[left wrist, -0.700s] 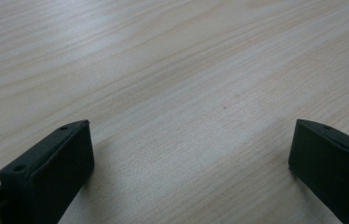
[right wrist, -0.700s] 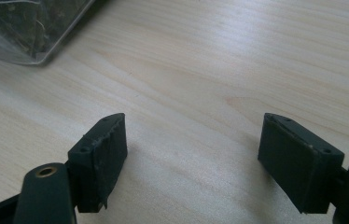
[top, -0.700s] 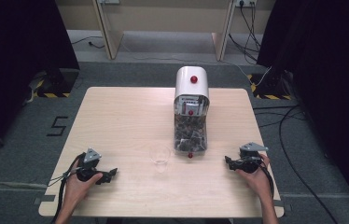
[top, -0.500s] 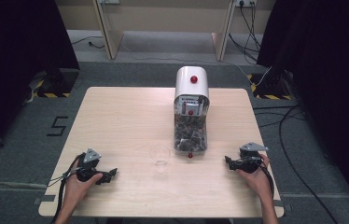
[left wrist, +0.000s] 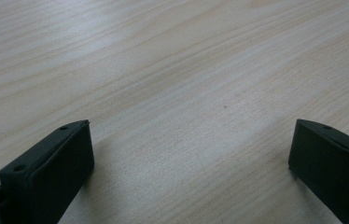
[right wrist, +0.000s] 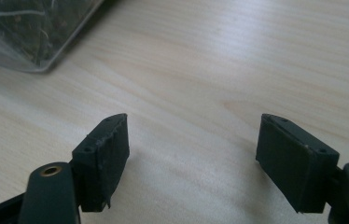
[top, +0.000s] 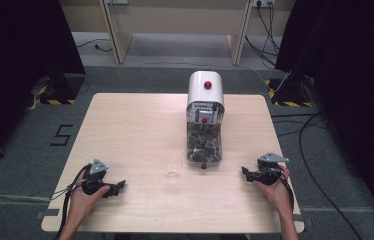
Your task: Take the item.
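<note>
A white-topped dispenser (top: 205, 120) with a red knob and a clear bin of dark pieces stands mid-table; its clear corner (right wrist: 32, 32) shows at the upper left of the right gripper view. A small clear cup (top: 171, 167) sits in front of it, slightly to its left. My left gripper (top: 117, 187) rests near the front left edge, open, with bare wood between its jaws (left wrist: 191, 154). My right gripper (top: 246, 174) rests at the front right, pointing toward the dispenser, open and empty (right wrist: 193, 154).
The wooden table (top: 135, 130) stands on grey carpet. Cables (top: 305, 130) trail on the floor at the right. Dark curtains hang on both sides, and wooden furniture legs (top: 117, 30) stand behind the table.
</note>
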A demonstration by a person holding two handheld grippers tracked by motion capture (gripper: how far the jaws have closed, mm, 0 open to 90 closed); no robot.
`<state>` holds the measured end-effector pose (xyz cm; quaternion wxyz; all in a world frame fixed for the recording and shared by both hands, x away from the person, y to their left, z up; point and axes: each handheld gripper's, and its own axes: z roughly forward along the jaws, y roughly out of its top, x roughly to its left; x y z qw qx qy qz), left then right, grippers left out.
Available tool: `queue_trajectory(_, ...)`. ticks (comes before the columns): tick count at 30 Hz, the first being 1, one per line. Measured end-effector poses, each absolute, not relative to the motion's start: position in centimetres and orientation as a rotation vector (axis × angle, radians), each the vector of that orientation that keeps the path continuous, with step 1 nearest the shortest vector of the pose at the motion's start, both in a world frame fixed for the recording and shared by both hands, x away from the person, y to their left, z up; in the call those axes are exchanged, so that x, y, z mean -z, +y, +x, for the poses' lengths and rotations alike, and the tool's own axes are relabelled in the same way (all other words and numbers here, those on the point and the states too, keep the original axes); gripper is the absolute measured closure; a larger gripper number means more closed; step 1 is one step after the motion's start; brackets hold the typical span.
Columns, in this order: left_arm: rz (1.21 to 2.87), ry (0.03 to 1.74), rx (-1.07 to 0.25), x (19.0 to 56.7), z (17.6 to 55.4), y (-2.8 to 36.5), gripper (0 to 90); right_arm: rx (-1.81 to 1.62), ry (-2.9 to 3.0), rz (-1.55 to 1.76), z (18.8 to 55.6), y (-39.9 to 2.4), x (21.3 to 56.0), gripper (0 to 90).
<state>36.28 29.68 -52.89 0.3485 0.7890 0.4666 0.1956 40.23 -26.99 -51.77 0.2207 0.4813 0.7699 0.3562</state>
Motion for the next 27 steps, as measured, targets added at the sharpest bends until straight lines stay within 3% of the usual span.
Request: queue_trajectory(27, 2.045, 1.210, -0.507, 52.9, 36.3, 29.7, 0.0, -1.158, 2.074, 1.134, 39.0, -23.1, 46.6, 32.1)
